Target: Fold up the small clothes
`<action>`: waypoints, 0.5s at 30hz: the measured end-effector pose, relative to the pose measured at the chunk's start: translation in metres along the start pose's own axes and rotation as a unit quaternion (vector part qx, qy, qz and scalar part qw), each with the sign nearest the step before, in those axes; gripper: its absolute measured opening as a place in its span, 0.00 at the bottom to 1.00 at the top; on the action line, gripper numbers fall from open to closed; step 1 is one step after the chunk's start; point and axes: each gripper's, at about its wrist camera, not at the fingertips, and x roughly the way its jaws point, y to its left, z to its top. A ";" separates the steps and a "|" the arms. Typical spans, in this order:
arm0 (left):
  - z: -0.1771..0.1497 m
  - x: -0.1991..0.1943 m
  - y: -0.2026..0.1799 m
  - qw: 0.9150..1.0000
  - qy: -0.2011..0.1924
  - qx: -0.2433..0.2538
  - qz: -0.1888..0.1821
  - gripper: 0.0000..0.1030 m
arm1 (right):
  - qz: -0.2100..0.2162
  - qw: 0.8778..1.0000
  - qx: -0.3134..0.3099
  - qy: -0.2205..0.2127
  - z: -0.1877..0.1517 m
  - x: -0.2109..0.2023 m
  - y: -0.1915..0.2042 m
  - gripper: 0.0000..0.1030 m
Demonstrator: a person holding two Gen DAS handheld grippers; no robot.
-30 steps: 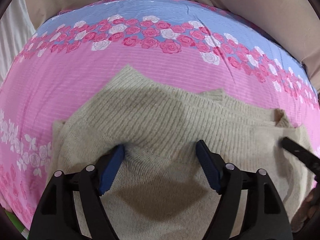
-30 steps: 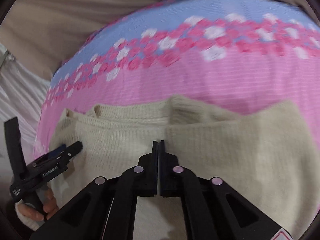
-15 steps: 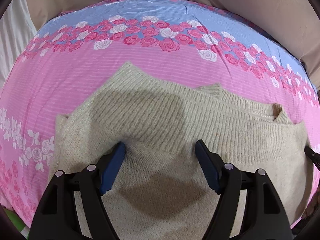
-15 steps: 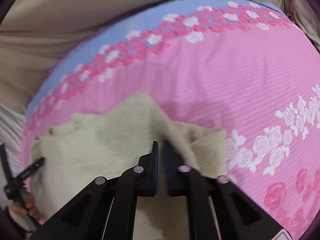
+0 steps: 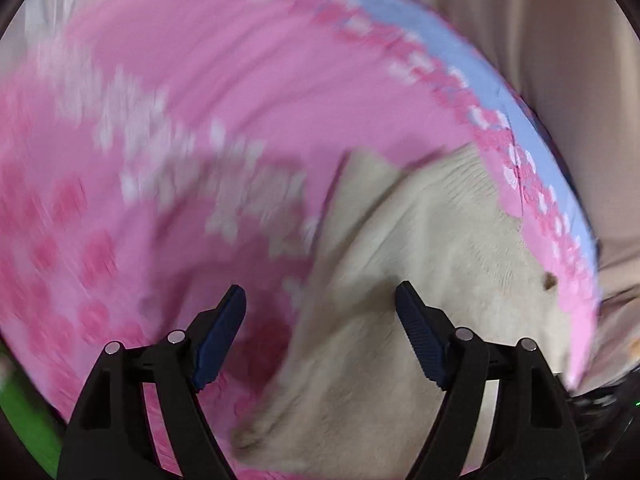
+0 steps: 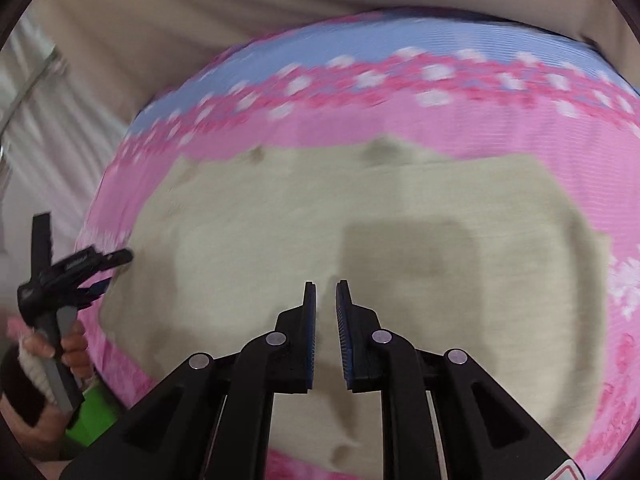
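A small beige knit sweater (image 6: 360,216) lies folded flat on a pink floral bedsheet (image 6: 440,128). In the blurred left wrist view the sweater (image 5: 420,248) fills the right side. My left gripper (image 5: 320,312) is open and empty, hovering over the sweater's left edge; it also shows in the right wrist view (image 6: 108,268) beside that edge. My right gripper (image 6: 325,292) hovers above the middle of the sweater, its jaws parted by a narrow gap and holding nothing.
The sheet (image 5: 200,100) has a blue band (image 6: 400,44) at the far edge. Beige fabric (image 6: 200,12) lies beyond it. A green object (image 6: 92,416) sits at the lower left by the hand.
My left gripper swung left, off the sweater's middle to its left edge. My right gripper moved back over the sweater's centre and its jaws parted slightly.
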 end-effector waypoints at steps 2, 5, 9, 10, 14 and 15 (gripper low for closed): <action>-0.005 0.005 0.005 1.000 0.005 -0.013 -0.014 0.73 | -0.005 0.999 -0.030 0.022 0.007 0.012 0.023 0.14; -0.008 0.007 -0.006 1.000 -0.003 0.012 -0.018 0.54 | -0.033 0.997 -0.054 0.047 0.021 0.030 0.040 0.14; -0.002 0.006 -0.014 0.997 0.022 0.010 -0.074 0.14 | -0.067 0.992 -0.070 0.087 0.027 0.063 0.040 0.13; -0.002 0.000 -0.017 0.996 0.019 0.011 -0.085 0.13 | -0.070 0.991 -0.075 0.086 0.028 0.064 0.040 0.13; -0.009 -0.051 -0.055 0.984 -0.002 0.054 -0.172 0.13 | -0.072 0.989 -0.083 0.096 0.029 0.063 0.039 0.13; -0.011 -0.061 -0.067 0.980 -0.004 0.064 -0.188 0.13 | -0.067 0.990 -0.080 0.096 0.029 0.062 0.037 0.13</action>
